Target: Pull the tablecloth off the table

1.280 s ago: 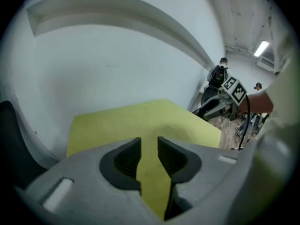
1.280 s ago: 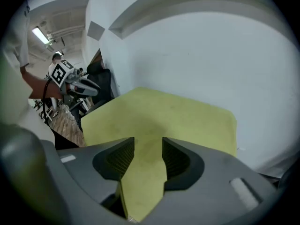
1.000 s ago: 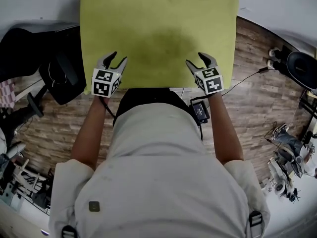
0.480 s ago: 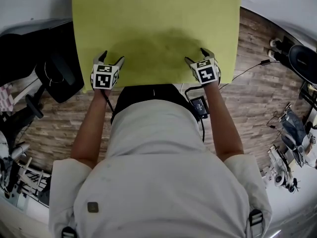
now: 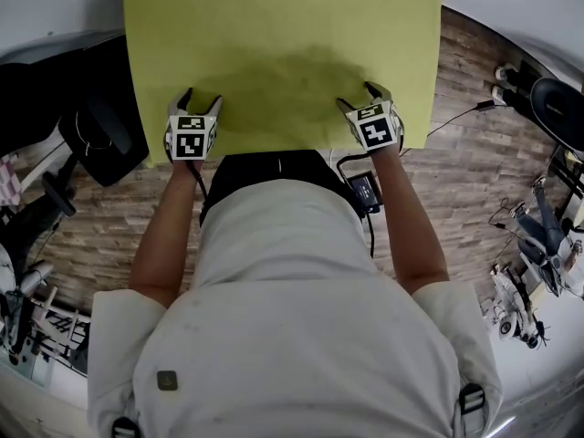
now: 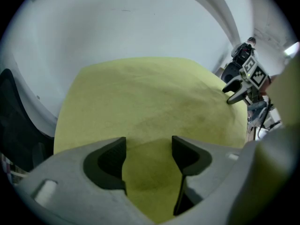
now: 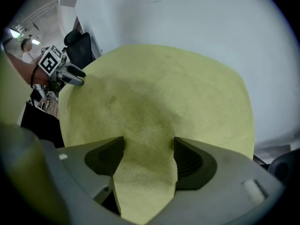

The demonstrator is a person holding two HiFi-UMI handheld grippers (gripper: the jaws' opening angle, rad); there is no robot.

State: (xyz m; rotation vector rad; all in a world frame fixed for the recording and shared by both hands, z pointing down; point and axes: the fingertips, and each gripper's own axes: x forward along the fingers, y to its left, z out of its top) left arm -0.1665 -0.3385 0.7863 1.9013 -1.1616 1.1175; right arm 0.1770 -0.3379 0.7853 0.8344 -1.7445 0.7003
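Left gripper (image 5: 202, 99): stood open, jaws just narrowing, over near edge of tablecloth (image 5: 283, 44).
Right gripper (image 5: 359, 97): jaws just widened, tablecloth between, ungripped.

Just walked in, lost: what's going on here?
A person holds a claw in each hand at the near edge of a yellow-green tablecloth. The left claw and right claw are open, cloth between their jaws but not pinched. Both just opened wide; the left then closed slightly. The cloth is not pulled off yet.

three close views overlooking one tablecloth (image 5: 283, 53)
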